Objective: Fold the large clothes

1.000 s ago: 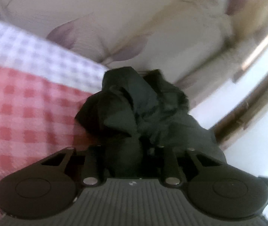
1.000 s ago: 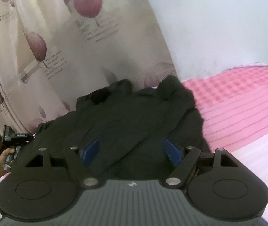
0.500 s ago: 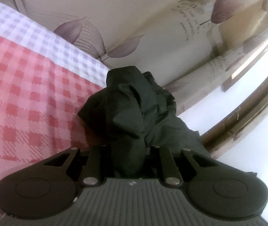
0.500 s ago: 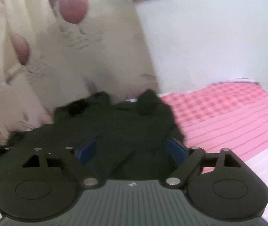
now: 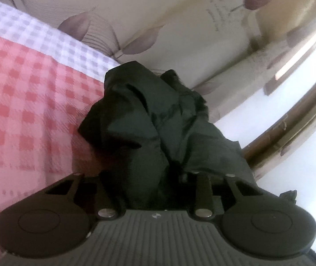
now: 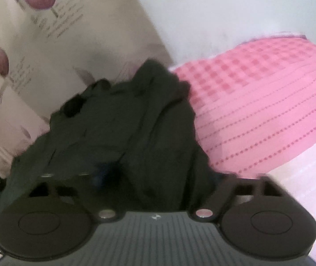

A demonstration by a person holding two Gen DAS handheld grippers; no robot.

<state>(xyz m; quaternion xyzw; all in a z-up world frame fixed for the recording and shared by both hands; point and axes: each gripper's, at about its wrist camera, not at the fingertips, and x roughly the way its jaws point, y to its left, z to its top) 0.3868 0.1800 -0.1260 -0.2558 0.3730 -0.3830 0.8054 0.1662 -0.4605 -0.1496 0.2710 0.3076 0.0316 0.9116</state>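
A dark green-black garment lies bunched on the pink checked bed cover. In the left wrist view, a thick fold of it stands up between the fingers of my left gripper. Those jaws are opening slightly, with the cloth still pinched between them. In the right wrist view the same garment is heaped in front of my right gripper. Its jaws are closing on a wad of the fabric, which fills the gap. The cloth drapes over the left finger and hides both pads.
The bed cover stretches away to the right, pink with checks and dotted stripes. A leaf-printed curtain hangs just behind the garment, with the same curtain beside a white wall. A wooden frame curves at the right.
My right gripper has dropped closer to the garment and its wide jaws have narrowed around a wad of cloth, which now covers the blue pads. The left gripper still holds its fold and has shifted slightly.
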